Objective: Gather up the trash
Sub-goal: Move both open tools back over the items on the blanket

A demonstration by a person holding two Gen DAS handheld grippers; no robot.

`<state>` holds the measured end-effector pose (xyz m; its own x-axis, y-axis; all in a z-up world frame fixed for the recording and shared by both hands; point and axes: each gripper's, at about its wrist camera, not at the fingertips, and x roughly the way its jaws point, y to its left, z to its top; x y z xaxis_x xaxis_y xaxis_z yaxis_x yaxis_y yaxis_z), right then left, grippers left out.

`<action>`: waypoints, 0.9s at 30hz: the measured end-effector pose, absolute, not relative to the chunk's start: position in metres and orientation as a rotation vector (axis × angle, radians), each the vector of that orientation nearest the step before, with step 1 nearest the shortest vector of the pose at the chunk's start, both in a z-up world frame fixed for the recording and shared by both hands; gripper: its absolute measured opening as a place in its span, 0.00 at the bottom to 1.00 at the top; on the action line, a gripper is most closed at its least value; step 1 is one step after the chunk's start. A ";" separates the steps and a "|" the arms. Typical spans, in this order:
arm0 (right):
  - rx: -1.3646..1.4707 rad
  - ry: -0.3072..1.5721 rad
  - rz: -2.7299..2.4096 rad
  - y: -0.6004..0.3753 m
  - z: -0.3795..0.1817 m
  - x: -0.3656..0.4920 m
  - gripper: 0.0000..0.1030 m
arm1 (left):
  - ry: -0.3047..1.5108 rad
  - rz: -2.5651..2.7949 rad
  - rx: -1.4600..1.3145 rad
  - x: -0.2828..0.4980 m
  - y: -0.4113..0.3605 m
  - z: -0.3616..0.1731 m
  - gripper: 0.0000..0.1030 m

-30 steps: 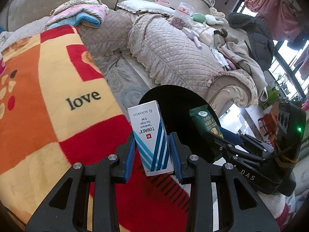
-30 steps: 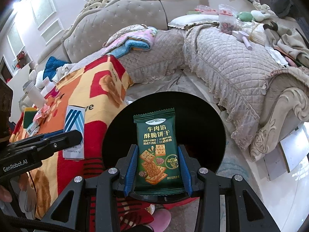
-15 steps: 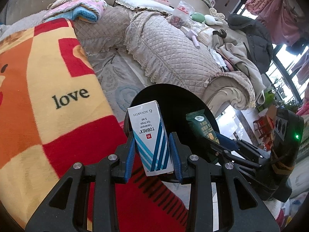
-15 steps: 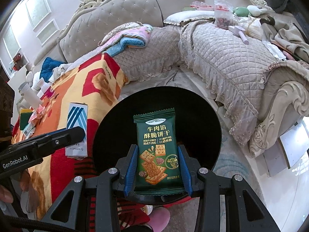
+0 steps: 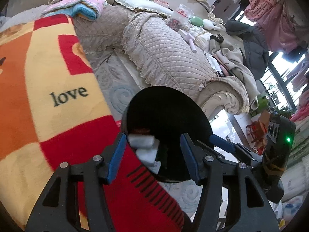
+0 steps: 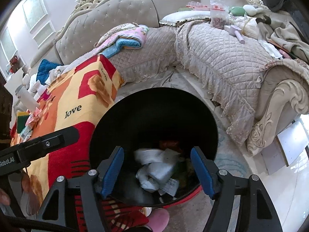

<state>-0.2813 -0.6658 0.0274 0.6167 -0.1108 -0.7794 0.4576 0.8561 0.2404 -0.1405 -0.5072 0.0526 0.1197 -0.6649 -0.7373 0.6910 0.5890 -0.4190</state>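
A round black bin (image 5: 168, 104) stands on the floor beside the blanket-covered table. My left gripper (image 5: 153, 154) hangs over its left rim, jaws opening, with no pad touching anything. Below it, blurred inside the bin, is the white eye-drop box (image 5: 143, 145). My right gripper (image 6: 157, 172) is over the same bin (image 6: 154, 106), jaws also opening and holding nothing. Under it lie white crumpled trash (image 6: 154, 166) and a blurred patch of the green biscuit packet (image 6: 182, 167). The left gripper's finger (image 6: 48, 141) shows at the left of the right wrist view.
An orange, yellow and red "love" blanket (image 5: 48, 96) covers the table on the left. A quilted beige sofa (image 5: 164, 54) curves behind the bin, strewn with clothes. A white bottle (image 6: 25, 96) and small packets sit at the blanket's far end. A pink slipper (image 6: 158, 218) lies below the bin.
Both grippers have opened. The eye-drop box has left the left jaws and the green packet the right jaws; both have dropped into the black bin.
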 end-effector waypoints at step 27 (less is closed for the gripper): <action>0.323 0.934 -0.036 -0.530 0.036 -0.194 0.70 | 0.988 -0.577 0.001 -0.076 -0.308 0.051 0.55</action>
<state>-0.1944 -0.5302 0.0359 0.5979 0.1083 -0.7942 0.1691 0.9515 0.2571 -0.0759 -0.3082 0.0515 0.4138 -0.4590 -0.7862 0.4596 0.8508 -0.2548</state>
